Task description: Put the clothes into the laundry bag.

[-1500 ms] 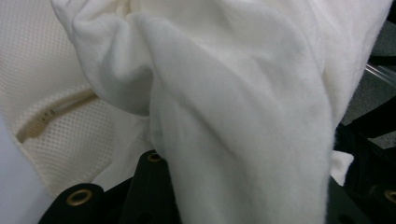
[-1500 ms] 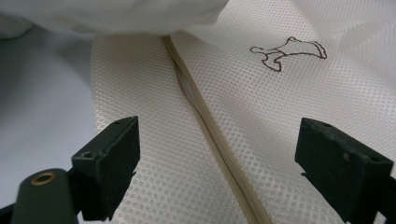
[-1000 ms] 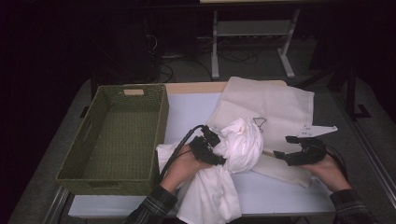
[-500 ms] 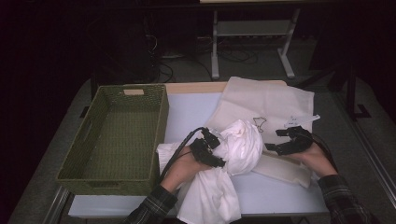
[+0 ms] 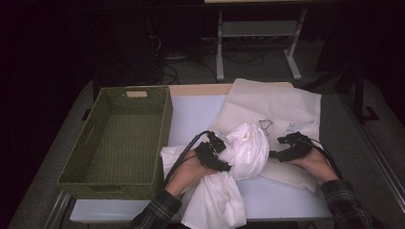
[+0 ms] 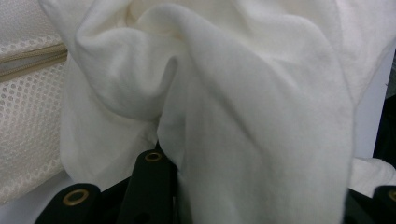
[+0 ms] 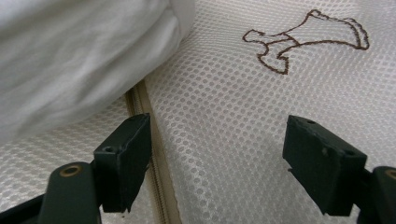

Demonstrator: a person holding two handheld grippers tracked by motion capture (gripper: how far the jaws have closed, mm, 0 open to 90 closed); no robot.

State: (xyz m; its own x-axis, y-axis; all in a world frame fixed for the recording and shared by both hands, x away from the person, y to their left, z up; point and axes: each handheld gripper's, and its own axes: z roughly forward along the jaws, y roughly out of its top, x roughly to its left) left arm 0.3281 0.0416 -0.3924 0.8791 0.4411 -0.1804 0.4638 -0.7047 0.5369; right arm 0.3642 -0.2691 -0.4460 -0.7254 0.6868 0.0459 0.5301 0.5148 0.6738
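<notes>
A bunched white cloth (image 5: 248, 152) lies over the near edge of a cream mesh bag (image 5: 277, 105) on the table. My left gripper (image 5: 223, 155) is shut on a fold of the cloth (image 6: 243, 93), which fills the space between its jaws (image 6: 268, 186). My right gripper (image 5: 279, 147) hovers just right of the bundle. It is open (image 7: 217, 149) low over the mesh bag (image 7: 224, 93) beside its zipper seam (image 7: 149, 140). Its jaws have just been closing a little with nothing between them. The cloth (image 7: 79, 56) bulges at their left.
A green woven basket (image 5: 165, 129) stands at the left of the table, and nothing is inside it. A brown stitched mark (image 5: 265, 126) sits on the bag. The cloth's tail hangs over the front edge (image 5: 215, 205). A metal stand (image 5: 219, 47) is on the floor behind.
My right gripper has moved left and slightly down, from the bag's right edge to just beside the cloth bundle. The left gripper and the cloth have stayed put.
</notes>
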